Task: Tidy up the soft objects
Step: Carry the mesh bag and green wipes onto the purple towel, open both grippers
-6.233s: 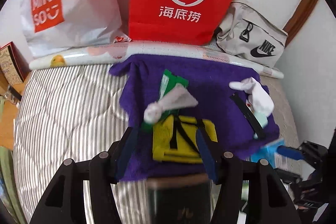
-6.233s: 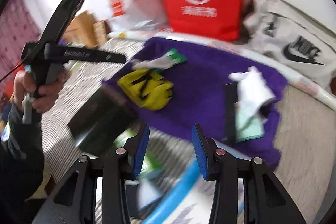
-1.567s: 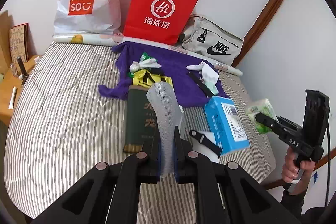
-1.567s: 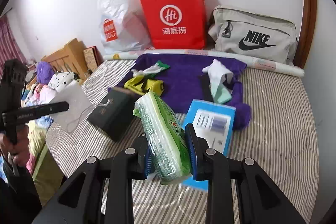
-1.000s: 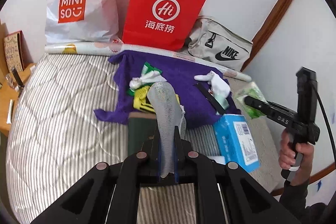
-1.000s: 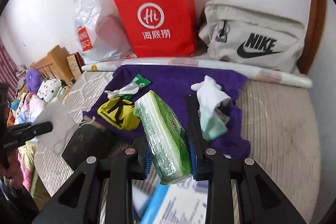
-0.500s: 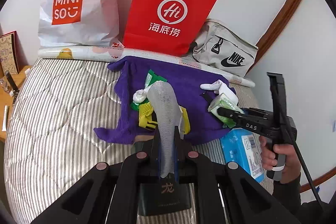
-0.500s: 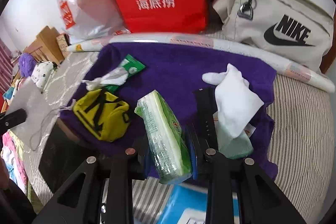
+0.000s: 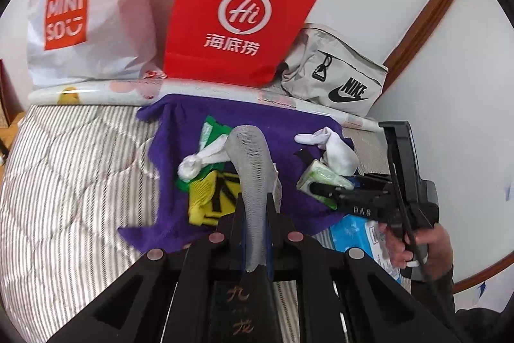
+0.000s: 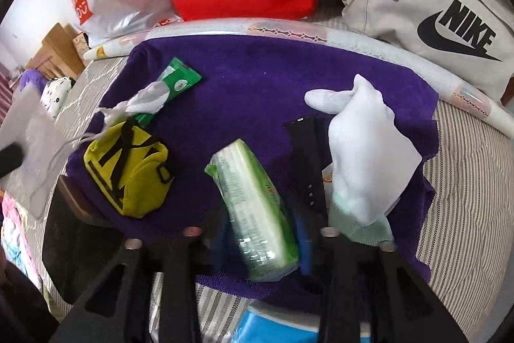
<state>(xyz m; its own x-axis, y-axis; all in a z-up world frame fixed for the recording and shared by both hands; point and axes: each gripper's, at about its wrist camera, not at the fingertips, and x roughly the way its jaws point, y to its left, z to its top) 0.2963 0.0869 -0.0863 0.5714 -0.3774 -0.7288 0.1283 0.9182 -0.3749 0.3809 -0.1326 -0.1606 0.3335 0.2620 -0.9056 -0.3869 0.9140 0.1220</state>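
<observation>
Both my hands moved over the towel [image 10: 257, 79]. Right fingers [image 10: 302, 243] just opened to drop the tissues [image 10: 253, 211] there; left fingers [image 9: 268, 214] pinch a mesh pouch [image 9: 250, 163].

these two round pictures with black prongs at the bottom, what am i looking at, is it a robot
No robot: a person holds a hand-held two-finger gripper in each hand, and a fisheye camera on each looks along its fingers.

The left-hand view shows the left gripper shut on a grey mesh drawstring pouch. At its right edge you see the person's hand holding the other gripper.

The right-hand view shows the right gripper; its jaws have just been opening, and the green-and-white tissue pack between them now looks loose.

Both look at a striped bed with a purple towel. On the towel lie a small yellow pouch with black straps, a white sock, a black strap and a green sachet.
</observation>
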